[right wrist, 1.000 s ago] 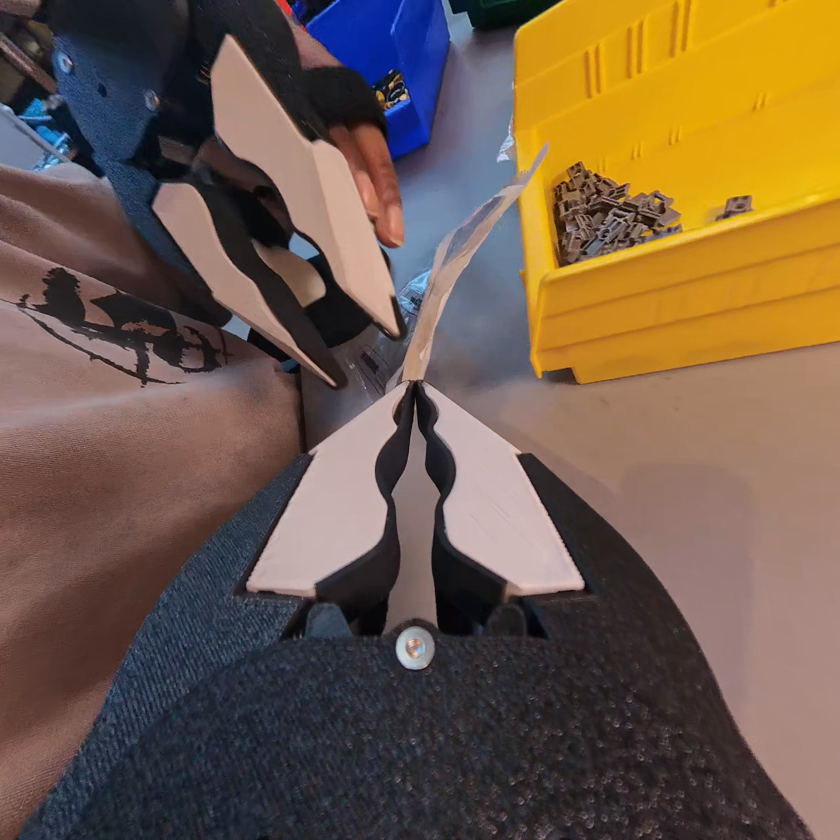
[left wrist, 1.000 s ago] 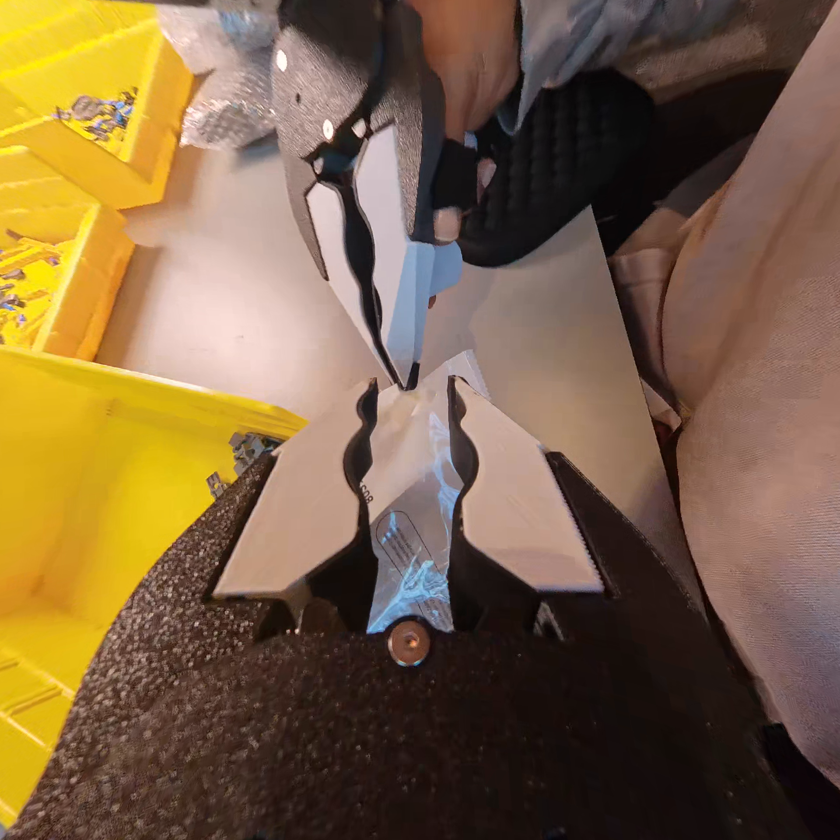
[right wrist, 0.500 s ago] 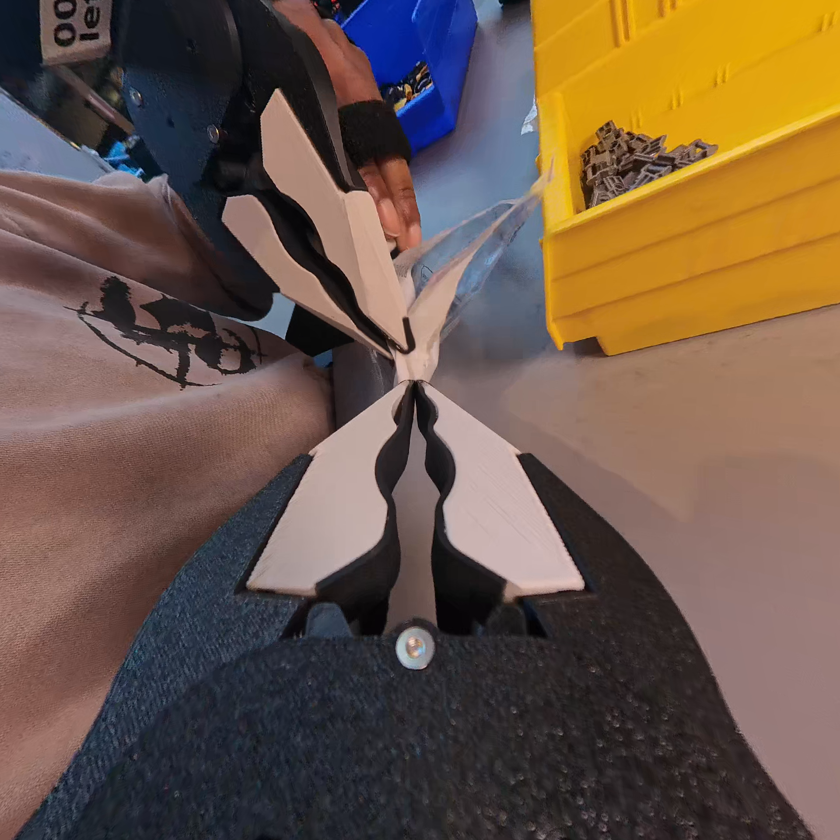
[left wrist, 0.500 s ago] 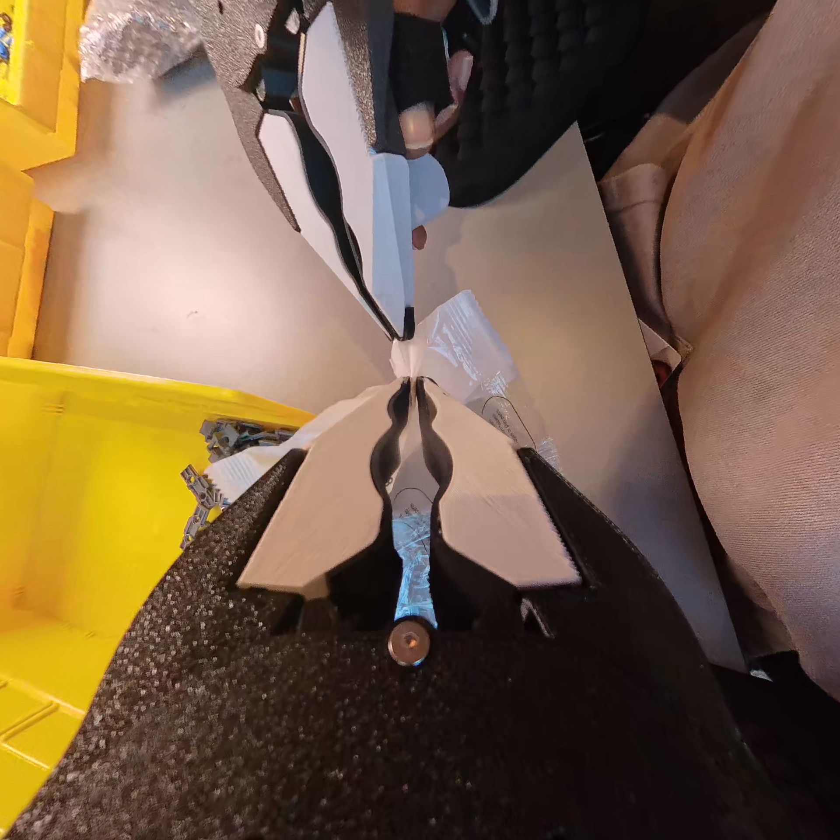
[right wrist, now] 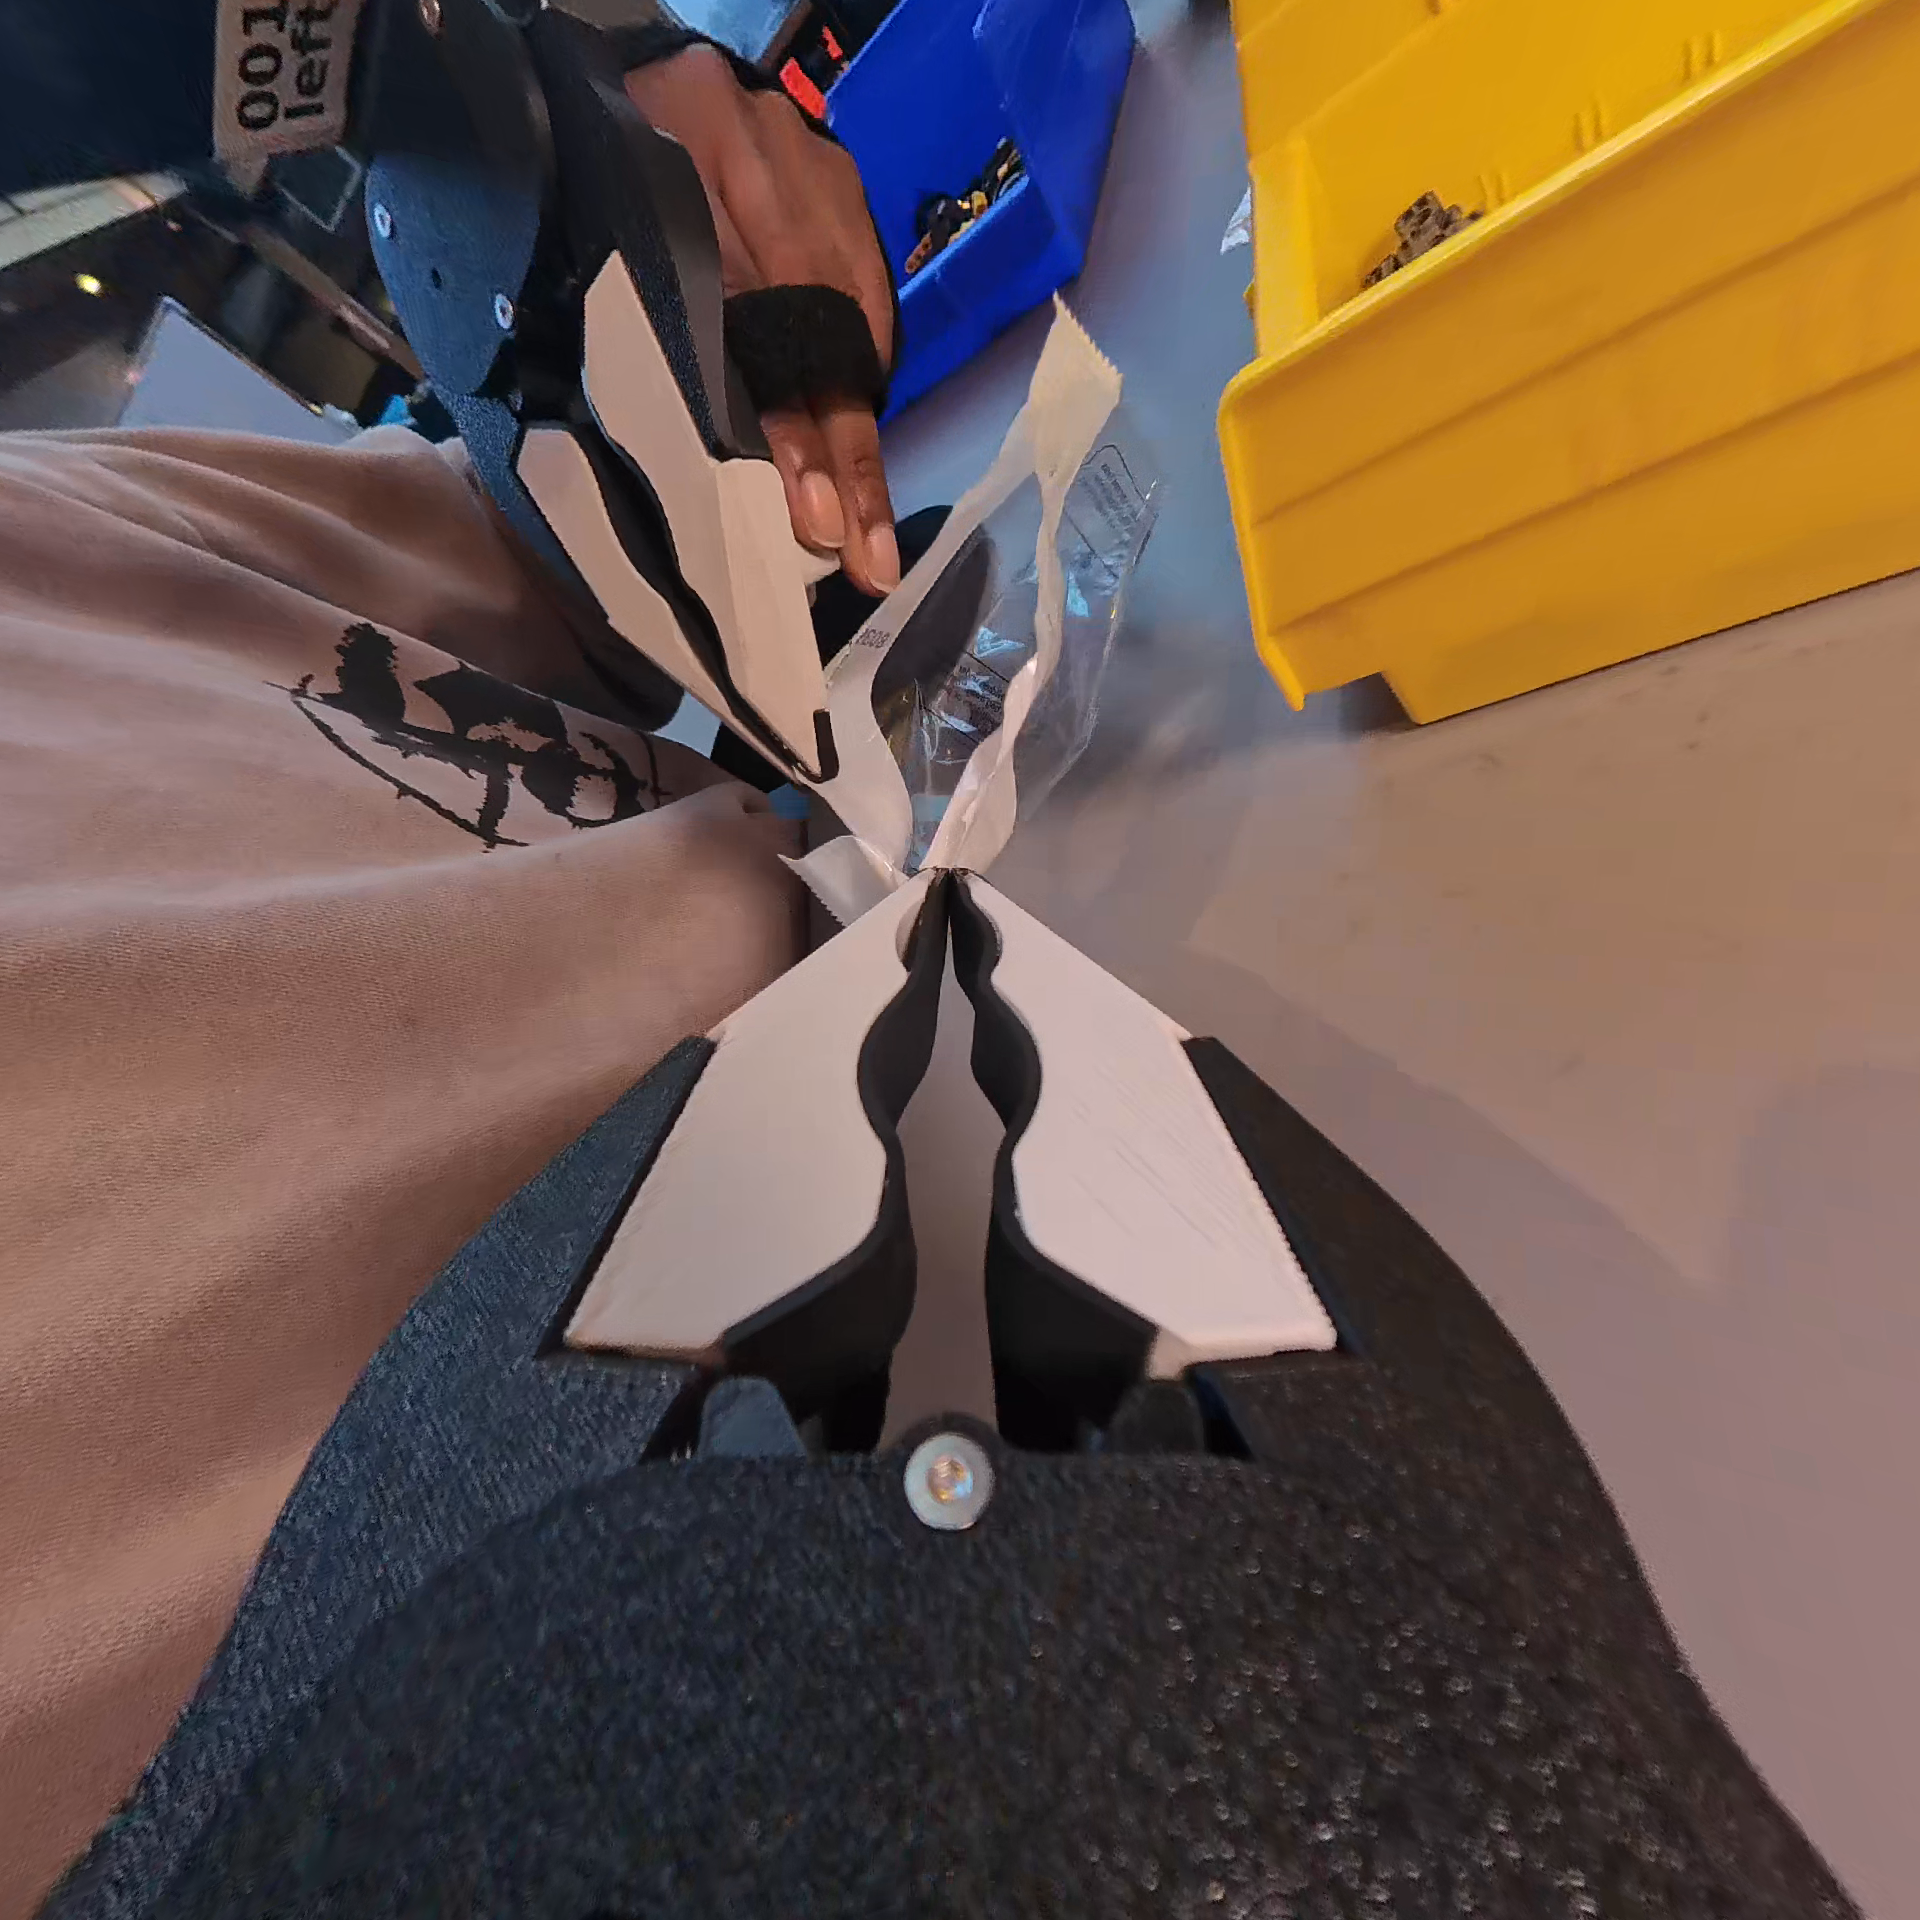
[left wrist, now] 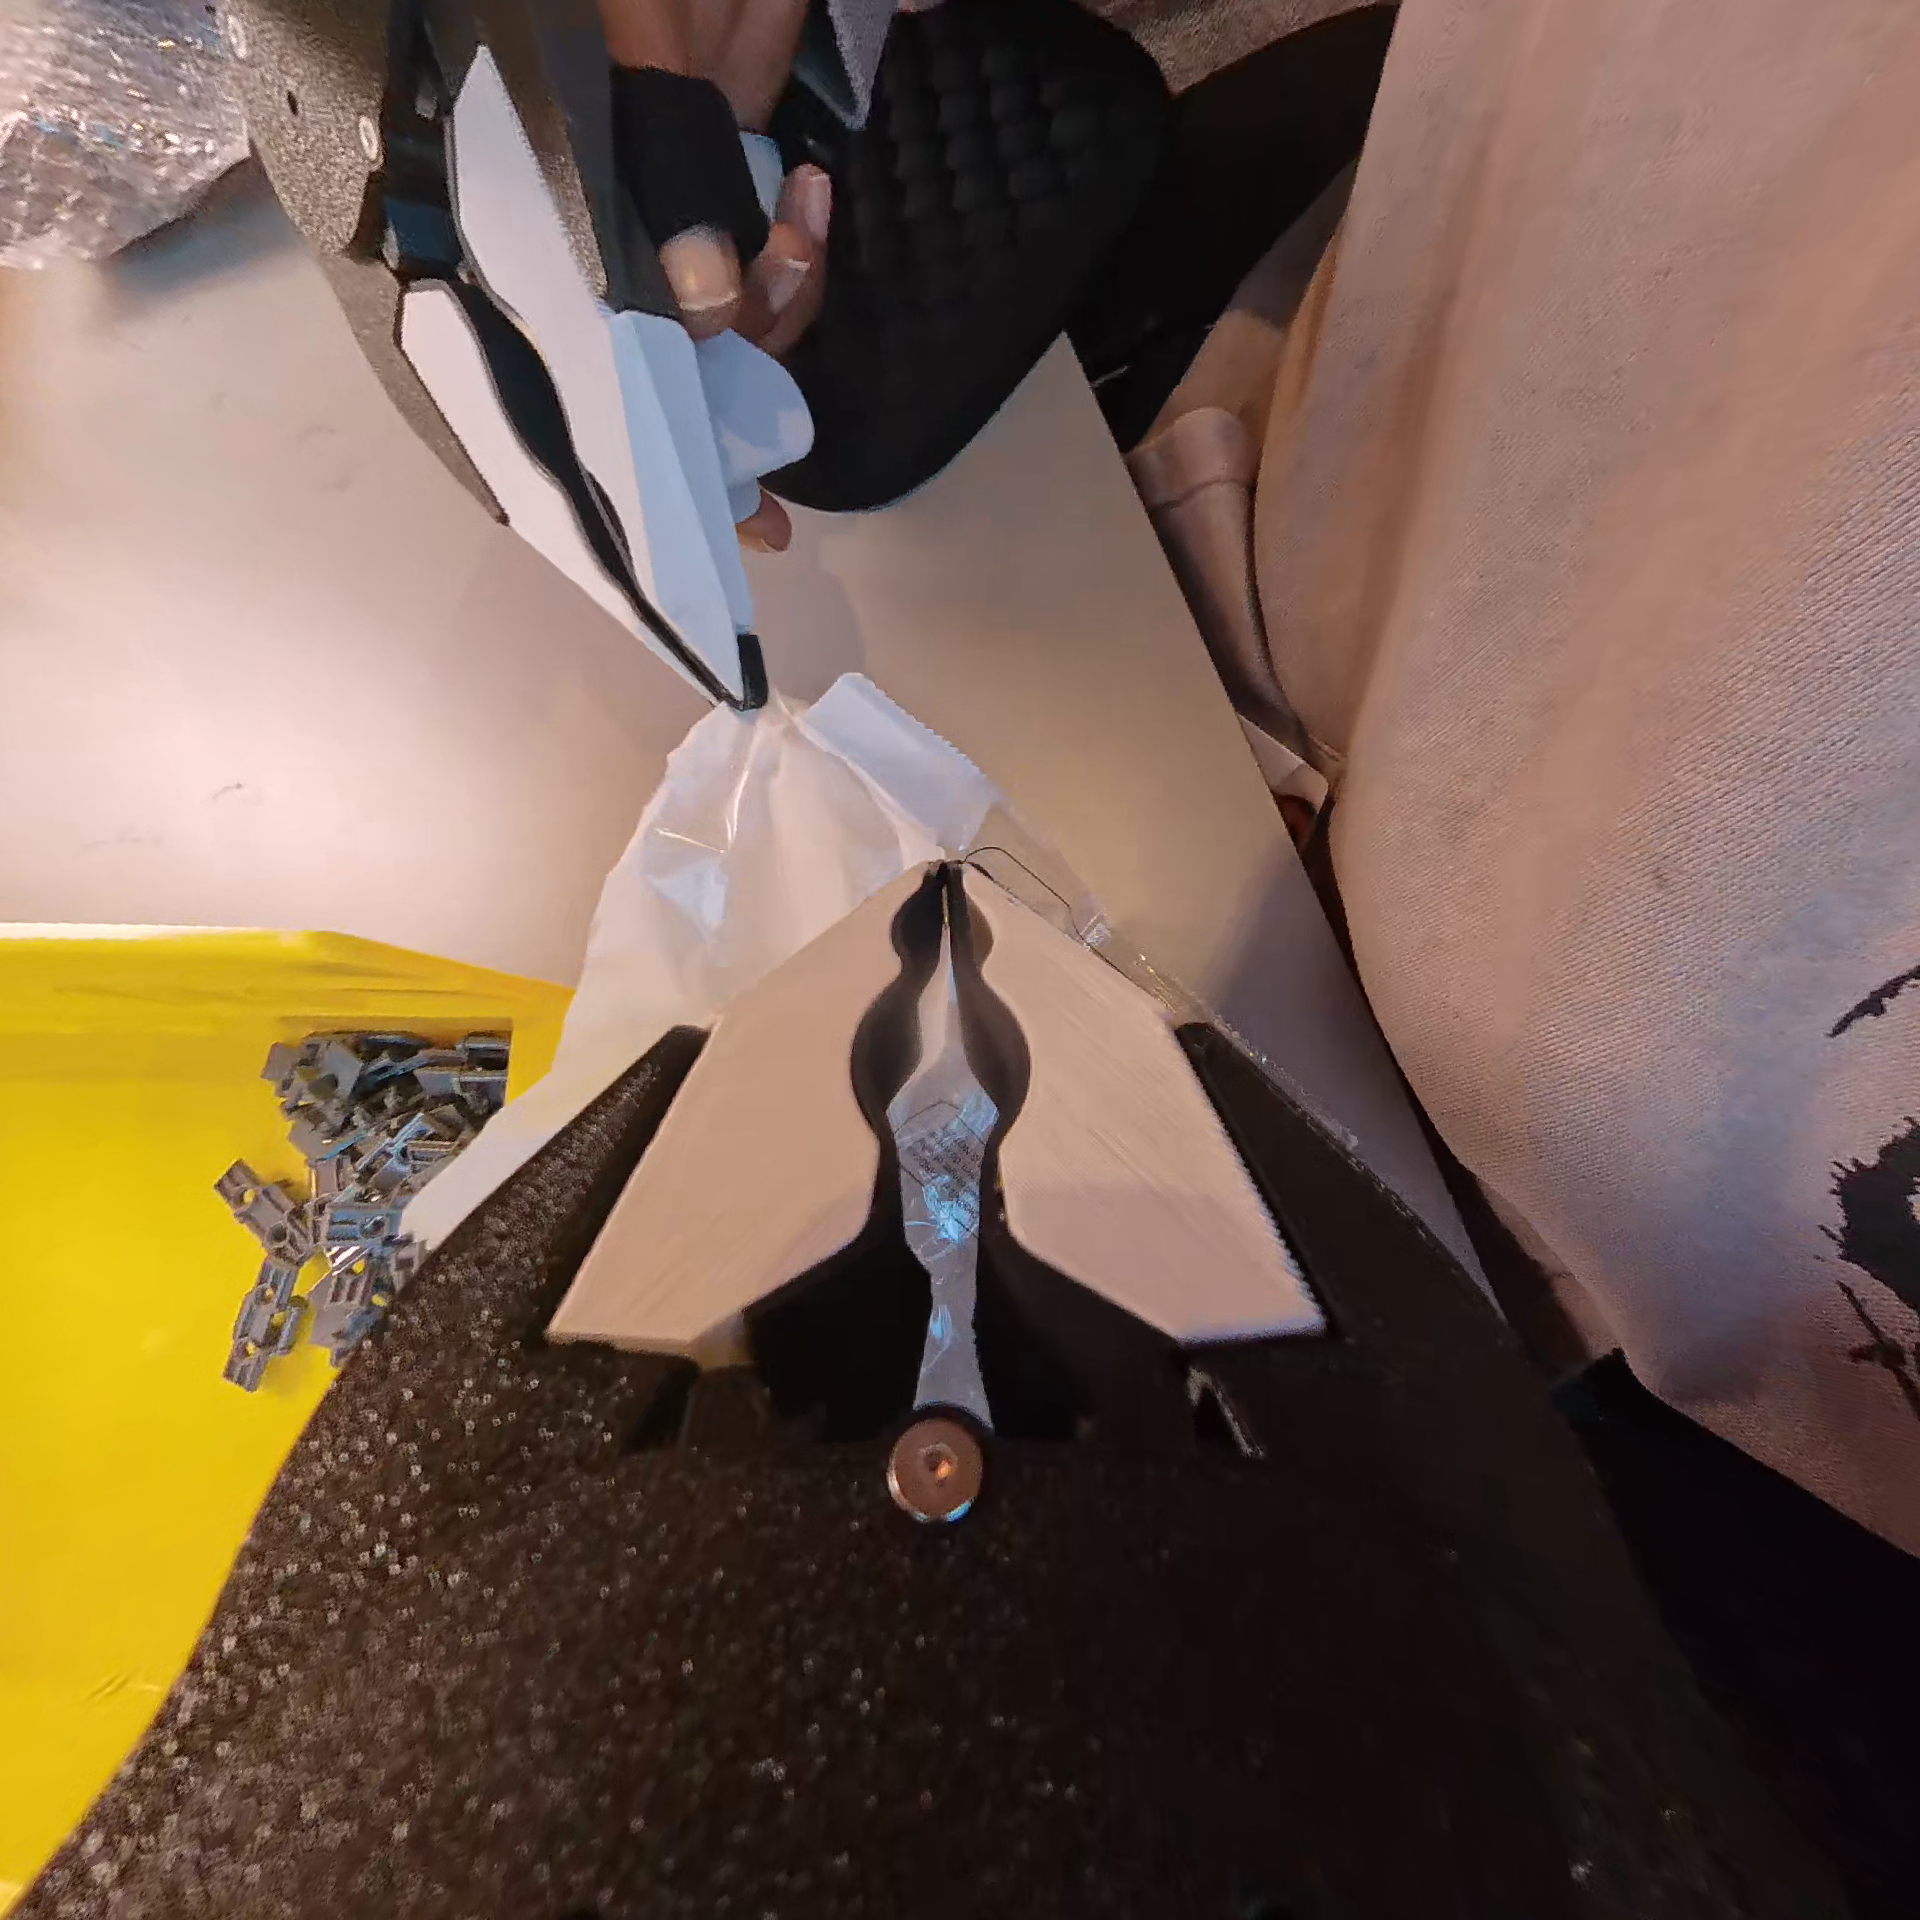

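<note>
Claws pinching one plastic bag
Left claw [left wrist: 948, 868] and right claw [right wrist: 943, 875] both clamp clear plastic bag [left wrist: 769, 831] beside yellow bin [right wrist: 1558, 436], above tabletop [right wrist: 1507, 935].

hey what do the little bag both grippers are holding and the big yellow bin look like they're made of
Bag: thin plastic film, part clear and glossy, part white, with a zigzag-cut end; it crinkles and twists between the left gripper and right gripper, both shut on it.

Yellow bin: apparently rigid moulded plastic, smooth with a slight sheen and ribbed walls.
</note>
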`<control>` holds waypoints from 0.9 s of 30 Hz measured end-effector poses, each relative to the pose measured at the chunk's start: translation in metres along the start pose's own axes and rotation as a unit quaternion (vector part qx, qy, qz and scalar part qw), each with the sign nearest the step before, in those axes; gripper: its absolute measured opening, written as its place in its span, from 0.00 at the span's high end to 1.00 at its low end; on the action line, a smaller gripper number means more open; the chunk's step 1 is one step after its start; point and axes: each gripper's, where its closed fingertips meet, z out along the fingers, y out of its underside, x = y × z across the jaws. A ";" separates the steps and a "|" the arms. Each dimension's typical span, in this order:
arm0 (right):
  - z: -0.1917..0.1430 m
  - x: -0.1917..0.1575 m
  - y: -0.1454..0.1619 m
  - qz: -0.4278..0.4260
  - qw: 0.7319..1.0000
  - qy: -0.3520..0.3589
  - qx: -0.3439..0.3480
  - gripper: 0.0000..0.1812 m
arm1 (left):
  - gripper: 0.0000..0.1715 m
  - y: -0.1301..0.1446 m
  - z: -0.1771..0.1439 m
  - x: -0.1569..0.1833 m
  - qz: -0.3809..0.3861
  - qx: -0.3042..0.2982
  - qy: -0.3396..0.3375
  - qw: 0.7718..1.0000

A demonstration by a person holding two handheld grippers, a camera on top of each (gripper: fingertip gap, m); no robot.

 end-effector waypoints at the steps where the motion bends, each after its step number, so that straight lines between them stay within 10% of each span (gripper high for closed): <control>1: 0.002 -0.002 0.003 -0.006 1.000 -0.002 -0.008 1.00 | 1.00 0.000 0.000 0.004 0.001 0.001 0.013 1.000; 25: 0.016 0.006 0.024 -0.067 0.995 0.021 -0.066 1.00 | 1.00 -0.013 0.008 0.049 0.053 0.058 0.092 0.993; 27: -0.002 0.043 0.019 -0.067 0.990 0.110 -0.056 1.00 | 1.00 -0.030 -0.001 0.076 0.067 0.102 0.144 0.982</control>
